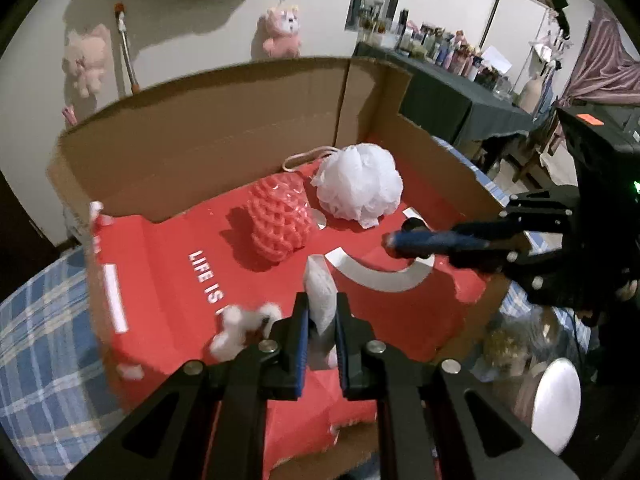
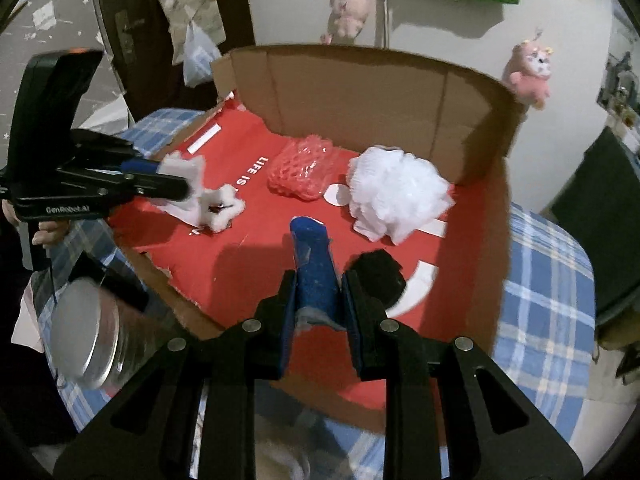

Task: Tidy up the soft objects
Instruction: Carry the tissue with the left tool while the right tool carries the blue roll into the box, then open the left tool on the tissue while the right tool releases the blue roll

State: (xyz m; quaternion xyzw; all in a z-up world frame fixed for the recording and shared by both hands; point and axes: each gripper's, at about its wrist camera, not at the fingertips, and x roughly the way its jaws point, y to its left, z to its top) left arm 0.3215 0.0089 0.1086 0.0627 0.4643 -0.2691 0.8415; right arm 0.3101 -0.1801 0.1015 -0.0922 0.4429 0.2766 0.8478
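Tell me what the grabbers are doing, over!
Left gripper shut on white fluffy thing. Right gripper shut on blue item. Box holds white pouf, pink netting. Path clear.

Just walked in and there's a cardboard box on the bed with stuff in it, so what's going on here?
A person is sorting soft things into an open cardboard box on the checked bedspread, with a handheld gripper in each hand. The left gripper is shut on a white fluffy item, and the right gripper is shut on a blue and black item; both are over the box's red floor. A pink mesh sponge and a white bath pouf already lie inside, side by side near the back wall.
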